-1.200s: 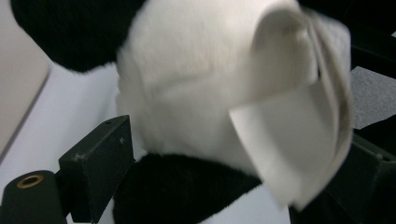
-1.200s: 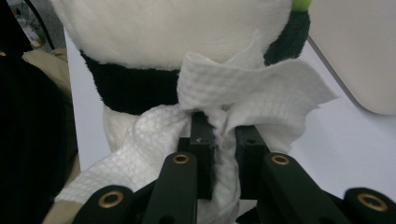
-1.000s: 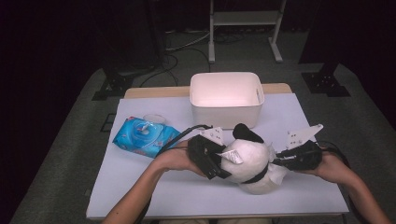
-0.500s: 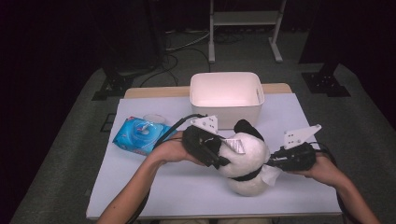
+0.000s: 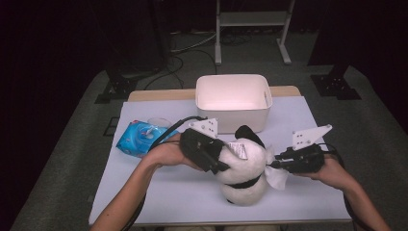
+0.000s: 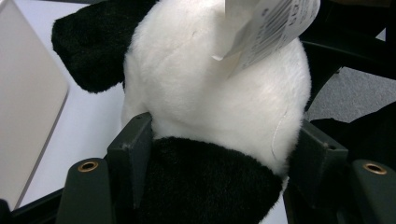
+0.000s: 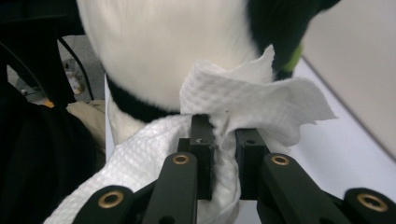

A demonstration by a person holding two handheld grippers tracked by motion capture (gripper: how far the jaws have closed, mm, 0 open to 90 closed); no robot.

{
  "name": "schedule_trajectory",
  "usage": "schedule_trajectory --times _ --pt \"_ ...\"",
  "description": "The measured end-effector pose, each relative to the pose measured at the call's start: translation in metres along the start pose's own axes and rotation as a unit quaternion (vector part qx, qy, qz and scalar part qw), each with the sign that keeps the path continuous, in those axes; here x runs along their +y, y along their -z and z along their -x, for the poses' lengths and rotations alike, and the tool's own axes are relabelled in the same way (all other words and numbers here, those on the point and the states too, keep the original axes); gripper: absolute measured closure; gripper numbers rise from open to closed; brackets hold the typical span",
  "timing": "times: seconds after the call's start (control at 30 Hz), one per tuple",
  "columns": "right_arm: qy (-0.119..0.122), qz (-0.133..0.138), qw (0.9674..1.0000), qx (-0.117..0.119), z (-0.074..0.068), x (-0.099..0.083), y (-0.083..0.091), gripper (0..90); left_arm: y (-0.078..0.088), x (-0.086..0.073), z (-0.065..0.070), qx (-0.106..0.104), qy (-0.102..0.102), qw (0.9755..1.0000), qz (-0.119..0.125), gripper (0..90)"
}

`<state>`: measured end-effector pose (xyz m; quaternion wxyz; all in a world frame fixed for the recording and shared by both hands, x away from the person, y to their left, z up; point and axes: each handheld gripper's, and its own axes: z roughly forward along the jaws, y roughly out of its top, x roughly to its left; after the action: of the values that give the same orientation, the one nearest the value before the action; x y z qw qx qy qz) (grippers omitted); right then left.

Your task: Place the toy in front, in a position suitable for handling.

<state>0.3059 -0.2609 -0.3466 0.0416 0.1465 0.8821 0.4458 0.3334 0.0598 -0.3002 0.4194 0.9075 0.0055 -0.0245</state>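
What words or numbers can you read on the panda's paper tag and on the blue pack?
Paper tag on the toy panda: it has a barcode and rows of small print, too blurred to read.
Blue pack on the table: it has a printed picture, but any words are too small to read.
White box: no writing to be seen.
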Motion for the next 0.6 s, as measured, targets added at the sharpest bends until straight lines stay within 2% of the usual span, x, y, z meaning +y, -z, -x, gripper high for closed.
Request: schedule_trajectory --times 0.27,0.6 --pt "0.018 -0.011 0.9996 -0.018 0.002 0.018 0.017 80.3 -0.006 0.007 0.001 -0.003 -0.008 1.0000 -0.004 31.2" --pt "0.044 -0.009 0.9988 -0.021 -0.002 0.047 0.028 80.3 -0.010 0.014 0.001 -0.003 -0.016 0.9998 -0.008 31.2"
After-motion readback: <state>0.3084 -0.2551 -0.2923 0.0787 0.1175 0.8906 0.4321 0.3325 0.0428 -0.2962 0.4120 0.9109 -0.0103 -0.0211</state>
